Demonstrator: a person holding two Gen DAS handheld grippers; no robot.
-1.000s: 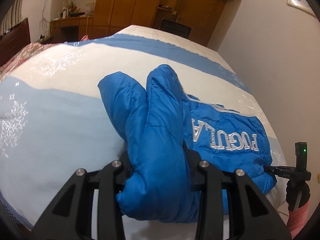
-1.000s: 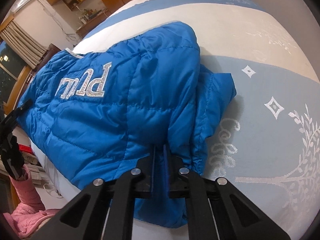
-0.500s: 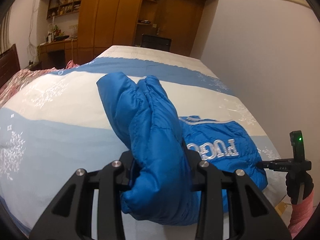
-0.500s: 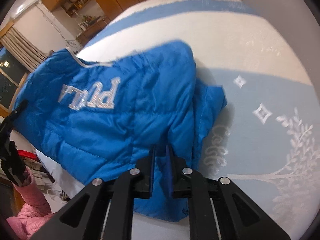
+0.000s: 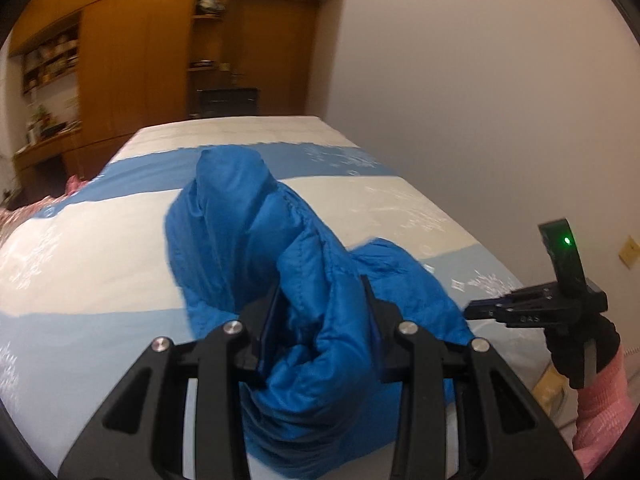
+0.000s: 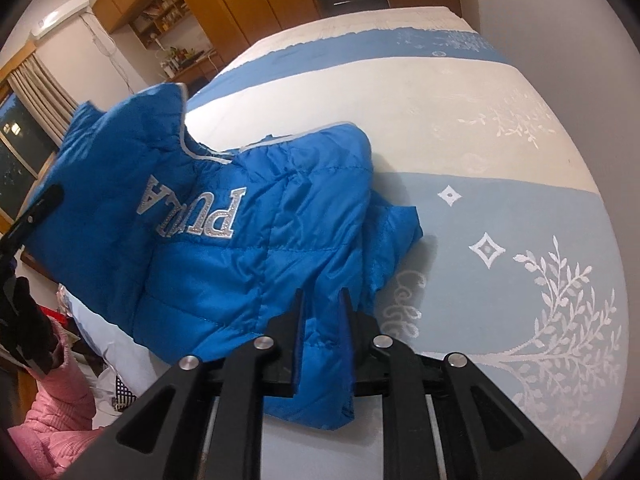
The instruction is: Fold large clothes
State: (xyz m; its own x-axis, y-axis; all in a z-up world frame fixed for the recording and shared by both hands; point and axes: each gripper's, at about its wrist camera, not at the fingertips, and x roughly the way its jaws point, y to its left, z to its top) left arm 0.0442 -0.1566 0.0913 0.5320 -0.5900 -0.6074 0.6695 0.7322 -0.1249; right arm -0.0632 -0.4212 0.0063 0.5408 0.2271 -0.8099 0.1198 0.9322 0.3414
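Blue quilted puffer jacket (image 5: pixel 256 248) fills the middle of the left wrist view, a thick bunch of it wedged between the fingers of the black left gripper (image 5: pixel 320 320), which are clamped on that padded fold. From there the jacket rises toward 12 o'clock above the blue-and-cream striped bedspread (image 5: pixel 100 248). At 3 o'clock the black right gripper (image 5: pixel 480 312) pinches the garment's far edge, held level by a hand in a black glove (image 5: pixel 580 348) with a pink knitted sleeve (image 5: pixel 600 408).

In the right wrist view the jacket (image 6: pixel 240 264) spreads from 6 o'clock up toward 10 o'clock, its silver lettering (image 6: pixel 192 216) upside down. The right gripper (image 6: pixel 322 320) has its fingers drawn close together on the hem at 6 o'clock. Part of the jacket lies on the bedspread (image 6: pixel 500 208); its collar end is lifted at 10 o'clock. The left gripper's tip (image 6: pixel 40 208) touches the jacket at 9 o'clock.
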